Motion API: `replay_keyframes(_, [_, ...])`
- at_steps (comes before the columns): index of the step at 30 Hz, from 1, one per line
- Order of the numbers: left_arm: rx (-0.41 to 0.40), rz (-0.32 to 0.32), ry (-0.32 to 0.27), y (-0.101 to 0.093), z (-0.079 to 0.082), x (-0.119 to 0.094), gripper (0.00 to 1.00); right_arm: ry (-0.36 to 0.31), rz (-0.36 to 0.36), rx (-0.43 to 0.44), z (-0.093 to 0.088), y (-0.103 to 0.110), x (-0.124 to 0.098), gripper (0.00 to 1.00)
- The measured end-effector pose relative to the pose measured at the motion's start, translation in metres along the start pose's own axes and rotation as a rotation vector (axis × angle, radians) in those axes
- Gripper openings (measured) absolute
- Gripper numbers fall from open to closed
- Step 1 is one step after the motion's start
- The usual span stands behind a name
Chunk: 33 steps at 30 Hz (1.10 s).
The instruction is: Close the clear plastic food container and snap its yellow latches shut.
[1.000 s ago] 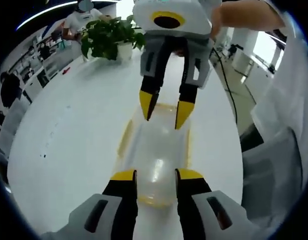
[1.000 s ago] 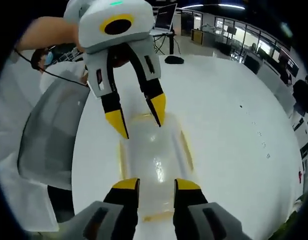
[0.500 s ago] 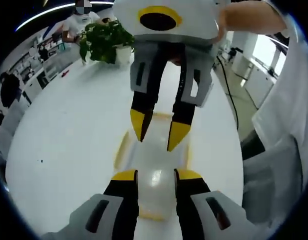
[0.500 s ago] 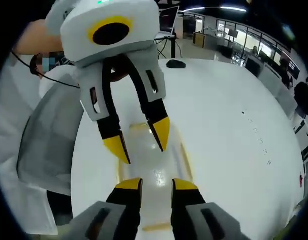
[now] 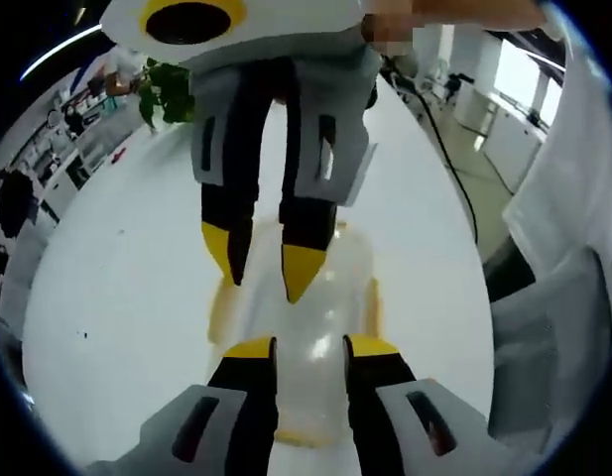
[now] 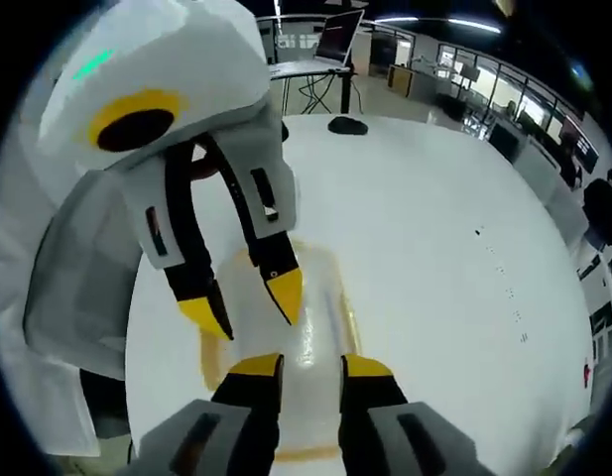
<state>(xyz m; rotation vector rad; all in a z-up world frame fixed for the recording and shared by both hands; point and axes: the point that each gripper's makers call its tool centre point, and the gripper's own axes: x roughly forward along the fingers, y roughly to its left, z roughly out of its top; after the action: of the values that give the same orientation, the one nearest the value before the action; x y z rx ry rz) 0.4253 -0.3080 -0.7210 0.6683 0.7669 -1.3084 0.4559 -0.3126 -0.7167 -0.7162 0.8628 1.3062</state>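
One clear plastic food container point(image 5: 320, 327) lies on the white desk point(image 5: 117, 268), its lid down, with yellow latches along its long sides: one on each side point(image 5: 218, 302) shows in the left gripper view, and one yellow end strip point(image 6: 286, 454) lies near the bottom of the right gripper view. Two claws meet over it from opposite ends. The left claw point(image 5: 309, 347) has its two yellow-tipped jaws a little apart, above the container's near end, gripping nothing. The right claw point(image 6: 304, 365) likewise stands with its jaws slightly apart over the lid, clamped on nothing; whether either touches the lid cannot be told. In each view the other claw points down at the container's middle, tips parted. Farther off on the desk stand one potted plant point(image 5: 167, 87), a black mouse point(image 6: 345, 124) and a laptop point(image 6: 342, 35).
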Motion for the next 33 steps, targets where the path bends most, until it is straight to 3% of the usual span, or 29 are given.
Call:
replay_keyframes(12, [-0.02, 0.002, -0.012, -0.005, 0.004, 0.0, 0.27, -0.001, -0.011, -0.016, 0.008, -0.009, 0.0, 0.23])
replay_keyframes(21, [0.0, 0.009, -0.003, -0.011, 0.005, 0.001, 0.28, 0.028, -0.015, -0.034, 0.003, -0.014, 0.006, 0.28])
replay_keyframes(30, [0.013, 0.026, -0.011, -0.013, 0.006, 0.003, 0.37, 0.041, 0.019, -0.021, -0.001, -0.013, 0.012, 0.34])
replay_keyframes(33, [0.059, 0.035, 0.012, -0.014, 0.002, 0.007, 0.39, 0.037, 0.027, -0.002, -0.001, -0.015, 0.012, 0.35])
